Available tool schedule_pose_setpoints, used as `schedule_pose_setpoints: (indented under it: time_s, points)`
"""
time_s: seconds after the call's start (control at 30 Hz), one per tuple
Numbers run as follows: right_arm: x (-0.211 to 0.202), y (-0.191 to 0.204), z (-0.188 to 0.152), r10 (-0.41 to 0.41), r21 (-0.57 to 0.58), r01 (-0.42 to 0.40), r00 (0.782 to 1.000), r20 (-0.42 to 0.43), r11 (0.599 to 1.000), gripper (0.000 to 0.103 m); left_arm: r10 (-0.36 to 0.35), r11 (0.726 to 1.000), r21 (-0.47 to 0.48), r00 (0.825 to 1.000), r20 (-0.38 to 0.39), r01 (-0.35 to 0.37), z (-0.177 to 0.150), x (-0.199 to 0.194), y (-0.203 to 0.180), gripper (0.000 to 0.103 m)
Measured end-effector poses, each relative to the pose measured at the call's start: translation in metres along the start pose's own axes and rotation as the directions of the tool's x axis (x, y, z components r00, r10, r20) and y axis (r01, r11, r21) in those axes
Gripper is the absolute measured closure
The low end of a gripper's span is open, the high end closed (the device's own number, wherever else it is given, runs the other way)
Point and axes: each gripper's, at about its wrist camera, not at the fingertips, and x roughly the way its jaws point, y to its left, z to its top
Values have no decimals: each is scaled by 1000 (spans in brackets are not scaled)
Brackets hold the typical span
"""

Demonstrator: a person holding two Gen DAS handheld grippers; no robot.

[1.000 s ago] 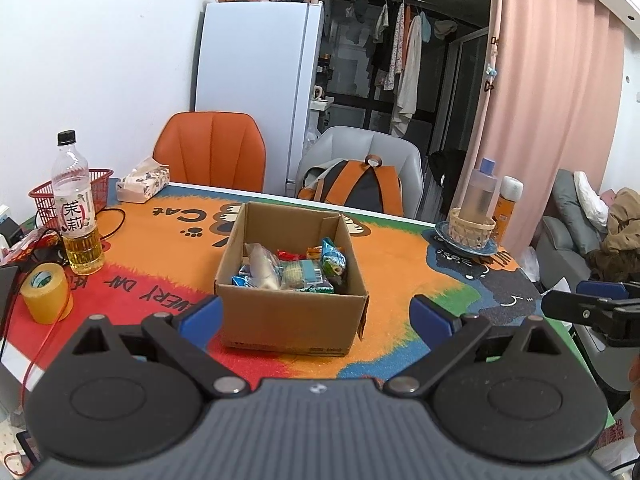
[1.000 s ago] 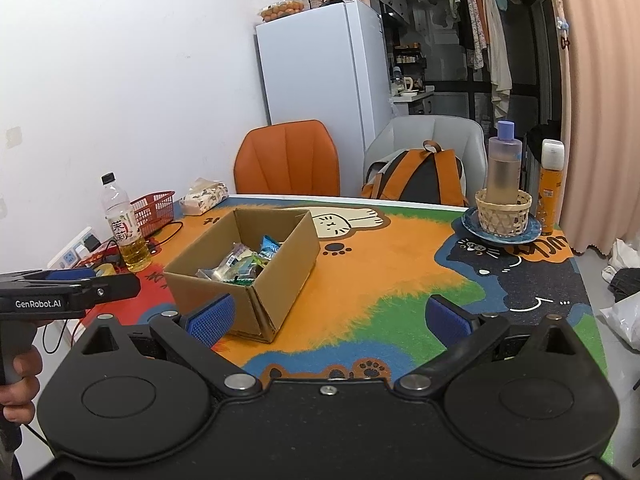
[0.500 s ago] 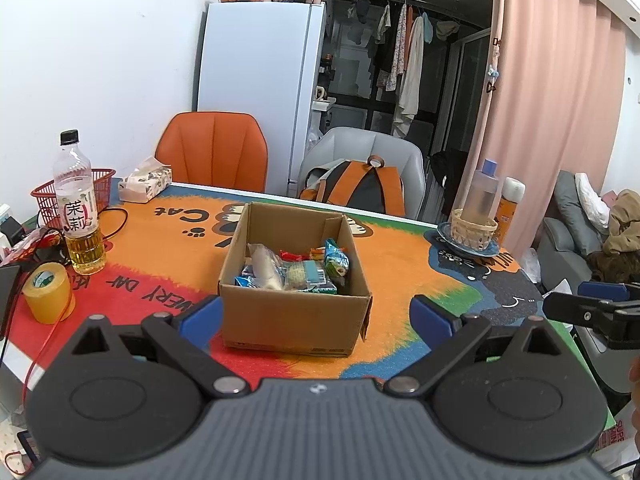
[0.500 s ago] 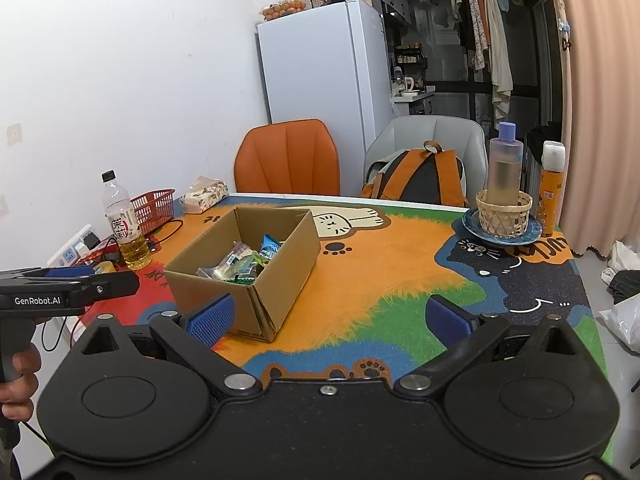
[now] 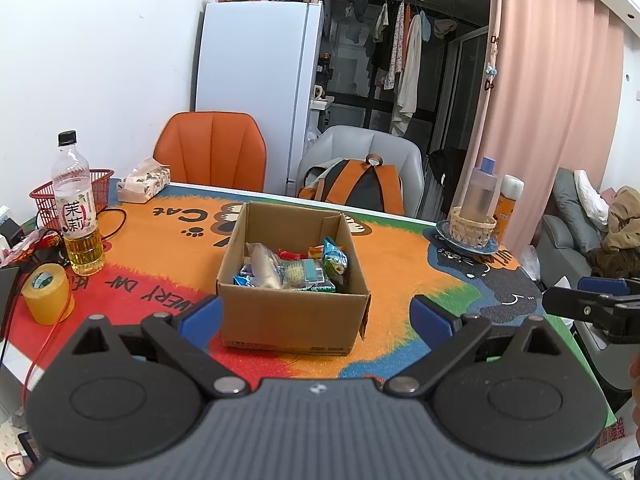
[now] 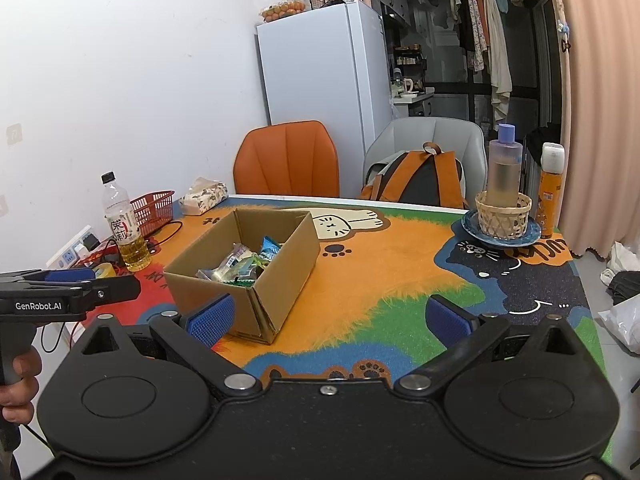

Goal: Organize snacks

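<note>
Snack packets [image 5: 294, 270] in box [image 5: 292, 314]: light, crinkly, slippery; pinch at sealed edge. Left gripper [image 5: 316, 316], right gripper [image 6: 328, 316] both released, empty.

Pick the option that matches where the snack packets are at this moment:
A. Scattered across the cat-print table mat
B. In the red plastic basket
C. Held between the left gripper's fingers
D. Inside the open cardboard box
D: the snack packets lie together inside the open cardboard box, while the left gripper and the right gripper are both open and empty.
</note>
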Motion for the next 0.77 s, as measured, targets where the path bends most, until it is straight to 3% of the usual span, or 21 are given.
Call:
schedule_pose_setpoints:
  time_s: [0.77]
  points:
    - [1,1,-1,-2,2,2,1000,-7,1000,0,-6,1000,4,1000,3,6,-1,-1,0,4]
